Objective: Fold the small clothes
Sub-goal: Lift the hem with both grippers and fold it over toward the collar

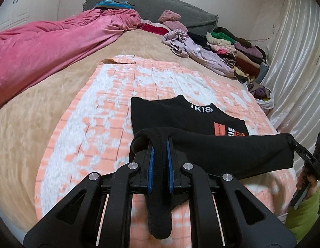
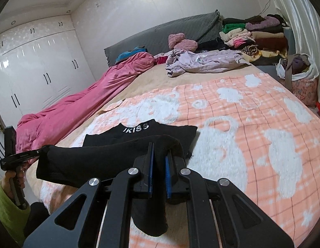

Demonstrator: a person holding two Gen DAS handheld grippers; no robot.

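Now | left gripper (image 1: pixel 160 144) and right gripper (image 2: pixel 159 150) both clamped on black shirt (image 1: pixel 186 115) hem corners | soft, light, droopy | best gripped at corners

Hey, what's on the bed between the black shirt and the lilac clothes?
Only the peach blanket, then bare tan sheet; nothing lies between the black shirt and lilac clothes, clearest in the right wrist view.
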